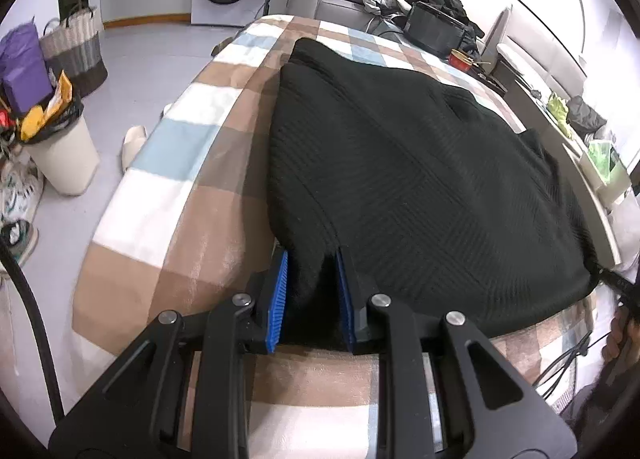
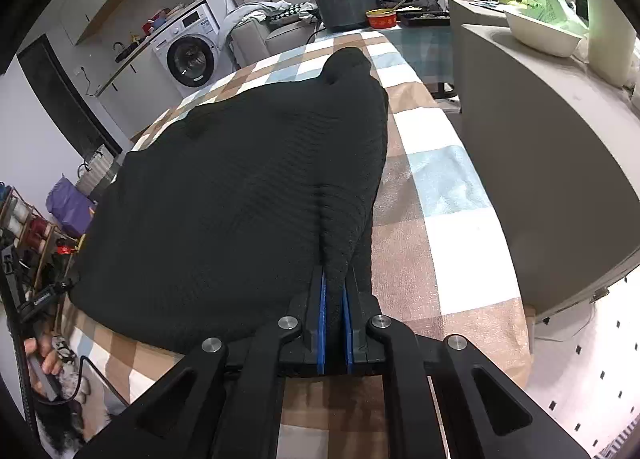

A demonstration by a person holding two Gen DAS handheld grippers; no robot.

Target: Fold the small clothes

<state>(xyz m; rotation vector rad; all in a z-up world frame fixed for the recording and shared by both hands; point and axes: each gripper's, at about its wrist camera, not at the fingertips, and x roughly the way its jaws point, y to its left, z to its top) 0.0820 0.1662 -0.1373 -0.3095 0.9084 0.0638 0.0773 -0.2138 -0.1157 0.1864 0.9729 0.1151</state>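
Note:
A black ribbed knit garment (image 1: pixel 420 163) lies spread over the checked cloth (image 1: pixel 188 195) on the table. My left gripper (image 1: pixel 311 267) is shut on the garment's near left corner, a thick bunch of knit wedged between its blue pads (image 1: pixel 278 291). In the right wrist view the same black garment (image 2: pixel 240 195) stretches away to a narrow end at the far side. My right gripper (image 2: pixel 335 283) is shut on its near right corner, the fabric pinched thin between the blue pads (image 2: pixel 322 311) and pulled into a ridge.
A black box (image 2: pixel 346 7), a red bowl (image 2: pixel 382 19) and a dark tray stand at the table's far end. A grey counter (image 2: pixel 540 163) with a white basin runs along the right. A waste bin (image 1: pixel 64 151), bags and shoes sit on the floor to the left.

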